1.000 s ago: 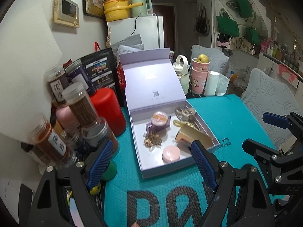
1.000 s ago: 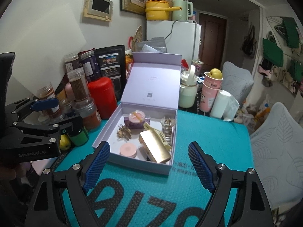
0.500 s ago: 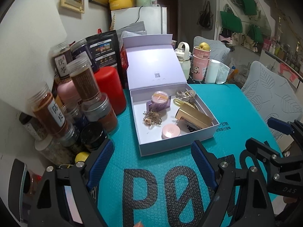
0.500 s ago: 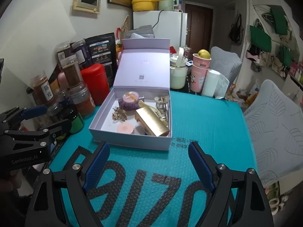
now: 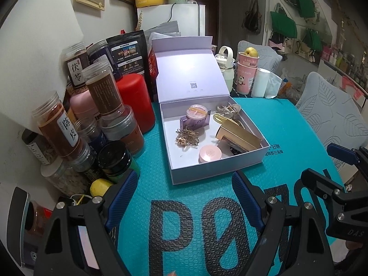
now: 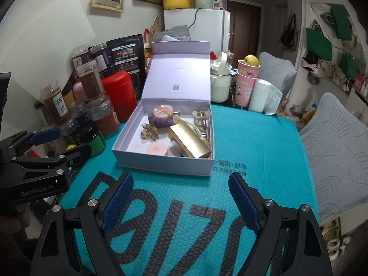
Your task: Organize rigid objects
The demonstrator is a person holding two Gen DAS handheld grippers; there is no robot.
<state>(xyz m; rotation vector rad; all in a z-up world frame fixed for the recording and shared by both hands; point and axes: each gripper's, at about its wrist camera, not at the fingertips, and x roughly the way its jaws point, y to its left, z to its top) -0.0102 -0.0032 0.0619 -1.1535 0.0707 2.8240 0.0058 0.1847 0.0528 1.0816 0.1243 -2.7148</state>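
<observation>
An open lilac box point(image 5: 220, 168) point(image 6: 161, 163) with its lid standing up sits on the teal mat. Inside lie a gold box point(image 5: 239, 135) point(image 6: 189, 142), a pink round compact point(image 5: 210, 153) point(image 6: 156, 149), a purple box with a small pink jar on it point(image 5: 195, 117) point(image 6: 162, 116), a gold hair clip point(image 5: 186, 136) point(image 6: 149, 133) and a clear claw clip point(image 5: 228, 110) point(image 6: 201, 116). My left gripper point(image 5: 184, 197) point(image 6: 57, 142) is open and empty, in front of the box. My right gripper point(image 6: 179, 197) point(image 5: 326, 163) is open and empty, in front of the box too.
Several spice jars point(image 5: 59, 126) point(image 6: 55, 102), a red canister point(image 5: 134, 101) point(image 6: 119, 95) and a black pouch point(image 5: 128, 53) crowd the left side by the wall. A white kettle point(image 6: 220, 82), pink cups point(image 6: 247, 85) and a paper roll point(image 6: 260, 95) stand behind the mat. A chair point(image 6: 333, 147) is at the right.
Both grippers have pulled back from the box and away from the table; the box looks smaller and more of the teal mat's lettering shows. Both stay open.
</observation>
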